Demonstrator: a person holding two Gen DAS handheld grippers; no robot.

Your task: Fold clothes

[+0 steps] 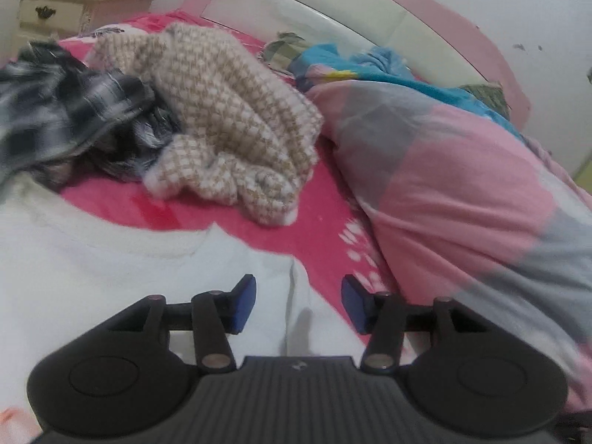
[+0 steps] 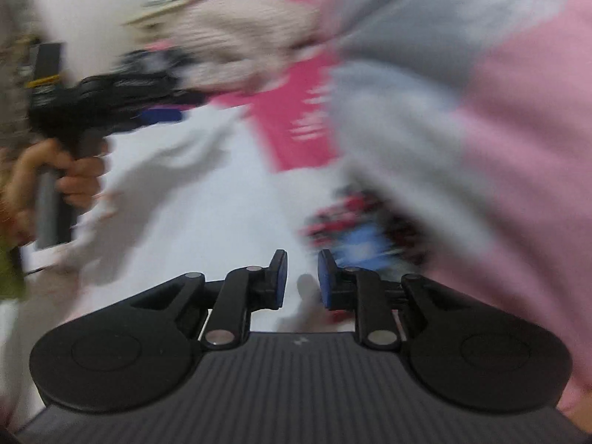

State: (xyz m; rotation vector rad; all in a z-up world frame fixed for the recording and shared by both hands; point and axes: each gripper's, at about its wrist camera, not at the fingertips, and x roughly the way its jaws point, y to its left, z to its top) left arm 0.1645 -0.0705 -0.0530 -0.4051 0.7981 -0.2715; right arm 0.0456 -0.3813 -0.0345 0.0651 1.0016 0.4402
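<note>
Hovering released over the white garment (image 1: 111,277) at lower frame, both left gripper (image 1: 298,303) and right gripper (image 2: 302,279) empty; best to pinch matching edges squarely.

We see a bed with a bright pink sheet (image 1: 318,229) and a curved cream headboard (image 1: 333,11) with pink trim. A cream nightstand (image 1: 74,11) with a dark drawer handle stands at the far left, against a white wall (image 1: 536,18).
</note>
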